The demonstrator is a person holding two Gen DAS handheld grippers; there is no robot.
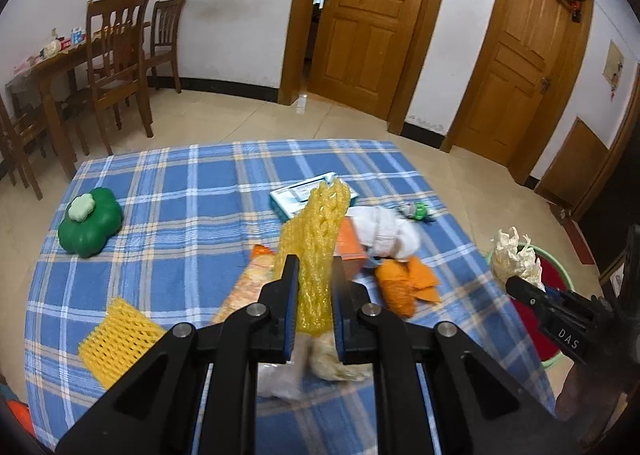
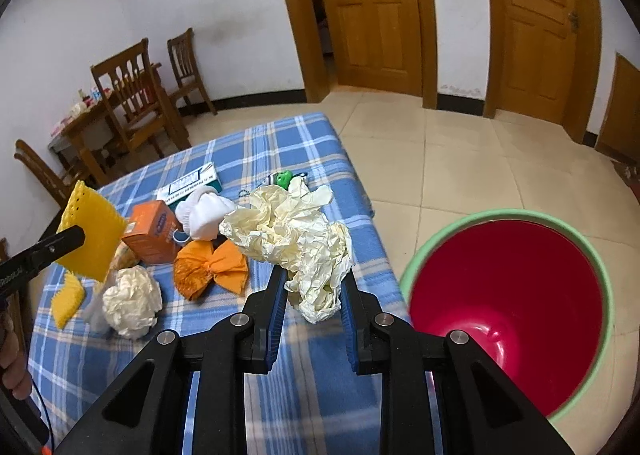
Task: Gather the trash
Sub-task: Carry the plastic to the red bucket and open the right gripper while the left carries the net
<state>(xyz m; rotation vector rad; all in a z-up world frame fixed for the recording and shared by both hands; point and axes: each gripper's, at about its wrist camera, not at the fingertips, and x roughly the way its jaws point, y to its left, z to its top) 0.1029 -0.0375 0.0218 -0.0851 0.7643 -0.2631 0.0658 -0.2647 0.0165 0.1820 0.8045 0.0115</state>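
1. Left wrist view: my left gripper (image 1: 314,271) is clamped on a yellow foam net (image 1: 320,239), which stands up between the pads, clear of the cloth (image 1: 180,195).
2. The net looks light and springy, so I judge it will squash flat; a pinch low across its middle, as now, should hold it.
3. More trash lies on the cloth: a second net (image 1: 116,339) at 8 o'clock and an orange wrapper (image 1: 408,283) at 3 o'clock. The green pot (image 1: 90,221) at 10 o'clock looks like no trash.
4. At 3 o'clock, far out, my right gripper (image 1: 520,283) carries paper over the bin (image 1: 556,359).
5. Right wrist view: my right gripper (image 2: 314,275) is closed on a crumpled paper wad (image 2: 296,239).
6. The wad is light, soft and loose, I judge; its trailing folds could snag or slip out, so the grip belongs on its dense core.
7. The bin (image 2: 604,295) stands open on the floor at 3 o'clock, just beside the wad.
8. A second paper ball (image 2: 132,301) waits at 9 o'clock.
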